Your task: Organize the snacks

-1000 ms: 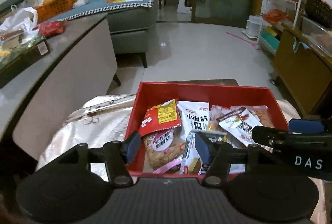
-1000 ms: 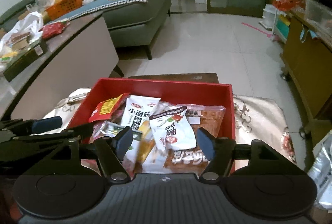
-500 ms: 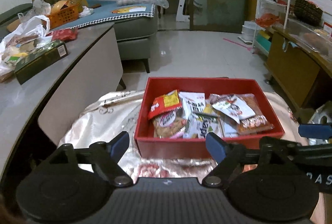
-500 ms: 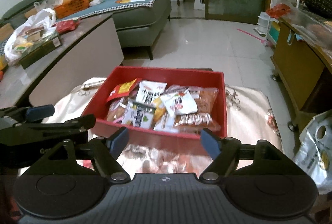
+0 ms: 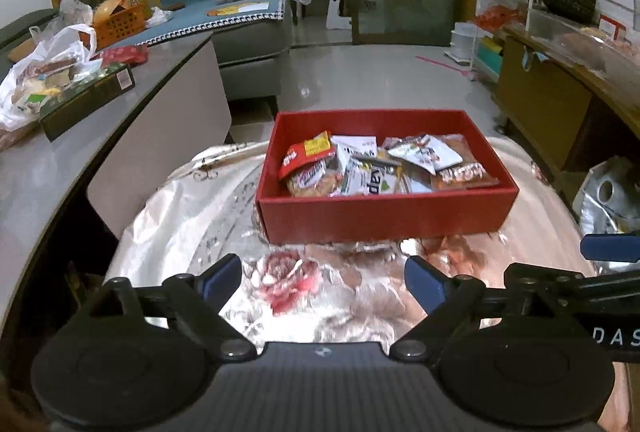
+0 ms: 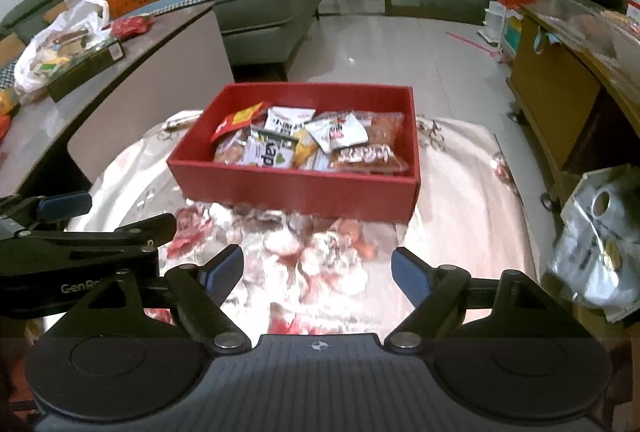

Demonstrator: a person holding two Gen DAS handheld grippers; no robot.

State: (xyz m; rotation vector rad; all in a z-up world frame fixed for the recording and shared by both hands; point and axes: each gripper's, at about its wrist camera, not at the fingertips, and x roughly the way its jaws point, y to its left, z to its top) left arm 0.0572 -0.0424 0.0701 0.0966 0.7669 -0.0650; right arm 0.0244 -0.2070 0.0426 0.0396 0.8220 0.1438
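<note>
A red box (image 5: 384,210) (image 6: 296,190) stands on a table with a shiny floral cloth (image 5: 192,232) (image 6: 460,200). It holds several snack packets: a red and yellow one (image 5: 308,154) at the left, white ones (image 6: 340,130) in the middle, an orange-brown one (image 6: 372,152) at the right. My left gripper (image 5: 322,282) is open and empty, above the cloth short of the box. My right gripper (image 6: 318,272) is open and empty, likewise short of the box. Each gripper shows at the edge of the other's view.
A grey counter (image 5: 80,136) at the left carries a dark box (image 5: 88,98), a white bag and an orange basket (image 5: 116,24). A silver bag (image 6: 600,244) lies off the table's right edge. A wooden cabinet (image 5: 544,104) stands at the right, a sofa behind.
Both grippers have pulled back and up from over the box, and their jaws have opened wider. The snacks stay in the box.
</note>
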